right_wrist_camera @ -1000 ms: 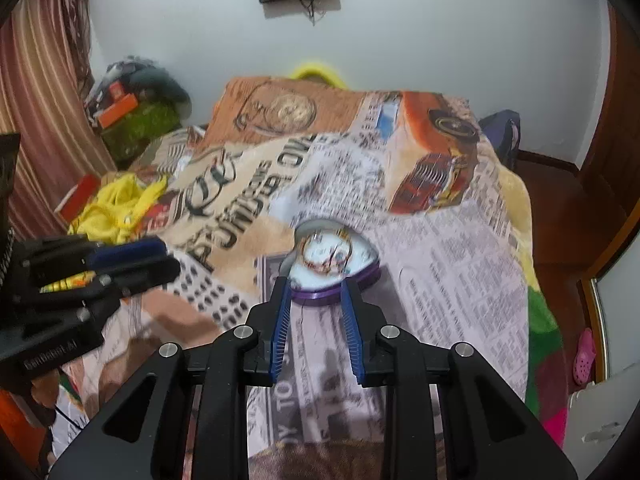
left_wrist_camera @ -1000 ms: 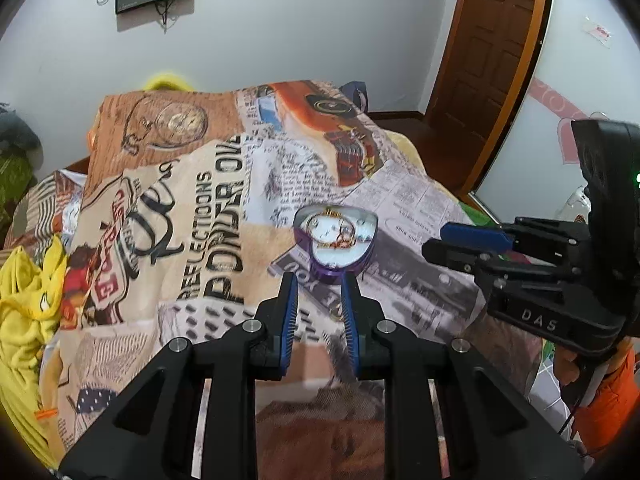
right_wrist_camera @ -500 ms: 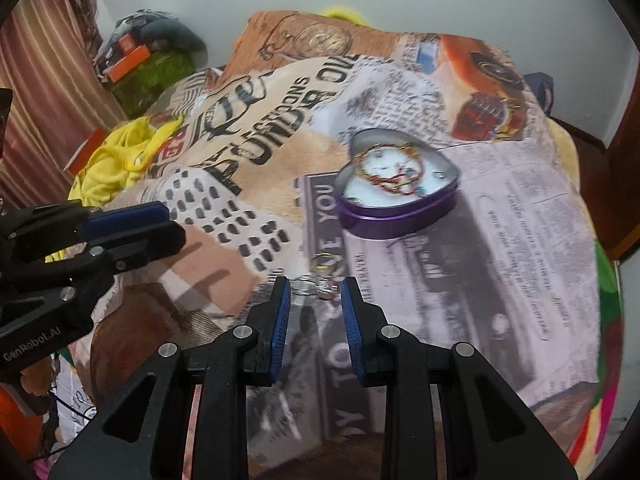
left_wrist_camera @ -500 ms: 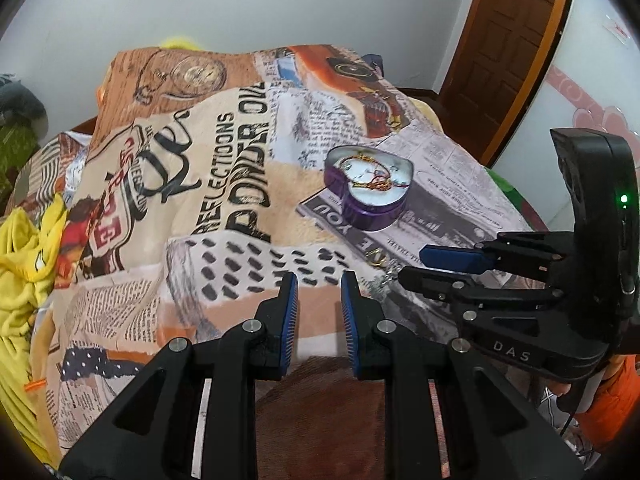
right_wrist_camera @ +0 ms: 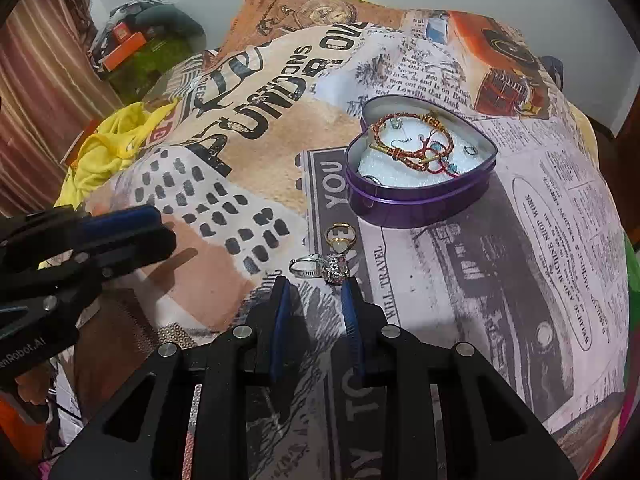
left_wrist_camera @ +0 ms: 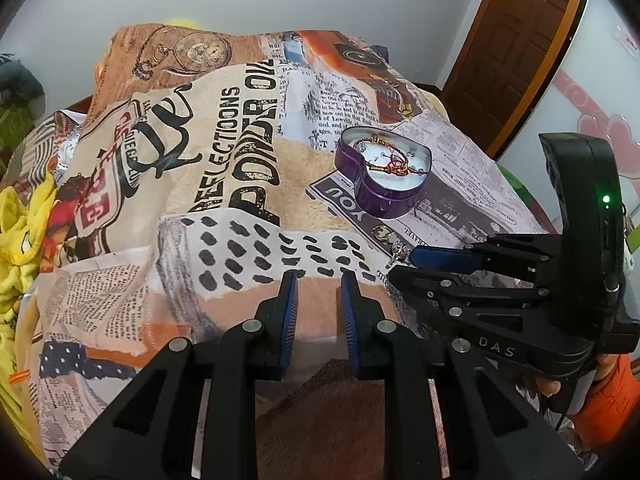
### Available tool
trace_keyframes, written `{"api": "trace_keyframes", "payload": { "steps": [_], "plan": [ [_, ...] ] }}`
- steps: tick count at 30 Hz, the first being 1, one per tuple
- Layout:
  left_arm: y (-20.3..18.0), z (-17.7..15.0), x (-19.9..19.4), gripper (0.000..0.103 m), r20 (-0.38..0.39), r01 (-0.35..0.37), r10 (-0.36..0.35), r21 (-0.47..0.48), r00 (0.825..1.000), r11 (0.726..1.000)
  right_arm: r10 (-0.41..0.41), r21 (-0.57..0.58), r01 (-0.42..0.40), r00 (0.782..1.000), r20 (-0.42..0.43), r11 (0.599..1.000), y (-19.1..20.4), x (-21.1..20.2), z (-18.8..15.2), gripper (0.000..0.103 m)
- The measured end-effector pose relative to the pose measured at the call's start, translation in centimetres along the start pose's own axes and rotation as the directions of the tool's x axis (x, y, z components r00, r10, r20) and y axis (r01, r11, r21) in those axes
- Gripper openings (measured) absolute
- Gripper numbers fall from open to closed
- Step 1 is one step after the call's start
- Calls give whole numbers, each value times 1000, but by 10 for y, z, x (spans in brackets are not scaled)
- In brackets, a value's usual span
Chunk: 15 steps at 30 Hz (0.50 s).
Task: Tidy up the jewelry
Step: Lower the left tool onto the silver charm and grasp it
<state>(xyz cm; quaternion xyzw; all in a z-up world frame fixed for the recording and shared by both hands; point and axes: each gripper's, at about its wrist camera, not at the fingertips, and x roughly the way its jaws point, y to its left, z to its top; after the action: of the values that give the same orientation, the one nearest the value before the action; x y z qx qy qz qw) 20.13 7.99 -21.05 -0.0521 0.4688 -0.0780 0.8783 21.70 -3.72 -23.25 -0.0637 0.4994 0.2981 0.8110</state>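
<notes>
An open purple heart-shaped tin (right_wrist_camera: 416, 204) sits on the printed blanket, with a red and gold bracelet (right_wrist_camera: 408, 140) and small earrings inside. In front of it lie a gold ring (right_wrist_camera: 340, 236) and a silver stone ring (right_wrist_camera: 320, 266). My right gripper (right_wrist_camera: 315, 284) hovers just short of the silver ring, jaws a little apart and empty. My left gripper (left_wrist_camera: 319, 280) hangs over bare blanket left of the rings, also narrowly open with nothing in it. The left wrist view shows the tin (left_wrist_camera: 384, 196), the gold ring (left_wrist_camera: 382, 232) and the right gripper (left_wrist_camera: 400, 266) beside the silver ring (left_wrist_camera: 400, 250).
The blanket (left_wrist_camera: 200, 200) covers a bed that drops away at the near and right edges. Yellow cloth (right_wrist_camera: 108, 148) is bunched at the left side. A brown door (left_wrist_camera: 516, 40) stands behind on the right. A hand in an orange sleeve (left_wrist_camera: 600, 396) holds the right gripper.
Both grippers have come down toward the bed and tipped further downward. The tin and rings now sit closer. The right gripper has arrived just before the silver ring. Jaw gaps are unchanged.
</notes>
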Motion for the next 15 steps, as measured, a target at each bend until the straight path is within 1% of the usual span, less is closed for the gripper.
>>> {"api": "trace_keyframes", "payload": {
  "steps": [7,15],
  "plan": [
    [-3,1,0,21,3,5,-5,11,1000,1000,-18,-20,18,1000,2,1000,2,3,6,24],
    [2,4,3,21,2,4,-4,2,1000,1000,20,-4,-20,1000,-10,1000,-2,10,17,24]
  ]
}}
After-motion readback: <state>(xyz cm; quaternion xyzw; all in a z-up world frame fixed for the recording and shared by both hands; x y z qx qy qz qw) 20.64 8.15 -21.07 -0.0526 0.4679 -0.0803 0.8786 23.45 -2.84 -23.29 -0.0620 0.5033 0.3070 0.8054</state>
